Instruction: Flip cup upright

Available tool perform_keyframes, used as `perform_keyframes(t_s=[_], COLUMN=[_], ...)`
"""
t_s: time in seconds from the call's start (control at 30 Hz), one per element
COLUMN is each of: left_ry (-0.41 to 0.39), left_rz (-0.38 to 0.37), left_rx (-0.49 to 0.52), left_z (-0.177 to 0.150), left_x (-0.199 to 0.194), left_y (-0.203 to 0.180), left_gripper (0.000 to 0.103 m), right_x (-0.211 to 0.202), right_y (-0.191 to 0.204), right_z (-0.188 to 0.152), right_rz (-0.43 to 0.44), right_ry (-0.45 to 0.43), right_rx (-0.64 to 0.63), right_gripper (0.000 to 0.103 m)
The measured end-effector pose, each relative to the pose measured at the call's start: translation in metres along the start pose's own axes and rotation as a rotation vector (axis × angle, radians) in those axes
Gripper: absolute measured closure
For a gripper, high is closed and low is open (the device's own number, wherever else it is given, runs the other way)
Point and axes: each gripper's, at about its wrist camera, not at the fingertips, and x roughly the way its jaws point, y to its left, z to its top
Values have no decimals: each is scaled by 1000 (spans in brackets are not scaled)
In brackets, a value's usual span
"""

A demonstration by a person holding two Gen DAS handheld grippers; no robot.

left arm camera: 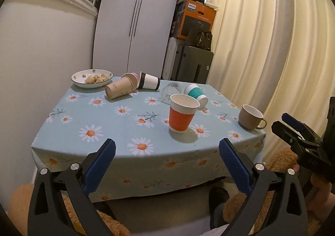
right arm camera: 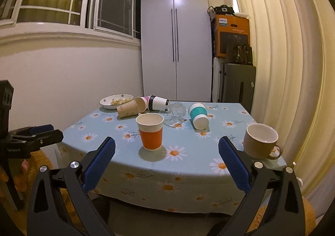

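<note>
Orange cup (right arm camera: pixel 151 132) upright on table (right arm camera: pixel 188 175)

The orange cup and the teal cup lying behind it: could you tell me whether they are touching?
Apart. The right wrist view shows bare tablecloth between the upright orange cup and the tipped teal cup.

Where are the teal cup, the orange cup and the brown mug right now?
teal cup (right arm camera: pixel 198 115), right wrist view, on its teal sleeve; it lies tipped over.
orange cup (right arm camera: pixel 151 138), right wrist view, on its orange sleeve; upright.
brown mug (left arm camera: pixel 248 121), left wrist view, on its outer wall.
</note>
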Motion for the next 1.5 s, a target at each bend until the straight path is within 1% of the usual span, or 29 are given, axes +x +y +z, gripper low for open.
perform_keyframes(t_s=[0.27,0.4,0.63,0.73,0.93,1.1,1.3,1.5], left_ry=[9,19,29,49,52,57,70,75], left_rz=[-1,-2,0,-23,-16,-18,-18,-12], left_rx=[50,50,70,57,82,79,44,51], left_z=[-8,-9,-10,-12,-13,-13,-13,-15], left_x=[-3,0,1,1,2,2,5,6], left_y=[-14,-14,-20,-21,-25,-24,-17,-18], left_gripper=[7,7,7,7,7,7,7,7], right_x=[6,8,7,6,7,8,13,13], right_y=[5,8,3,2,5,8,9,9], right_z=[-1,-3,-5,-6,-6,-7,-9,-9], right_rz=[8,11,16,15,22,24,27,32], right_ry=[24,42,71,75,91,96,118,118], right_rx=[-15,-23,16,20,16,0,0,0], right_gripper=[5,5,5,5,5,5,5,5])
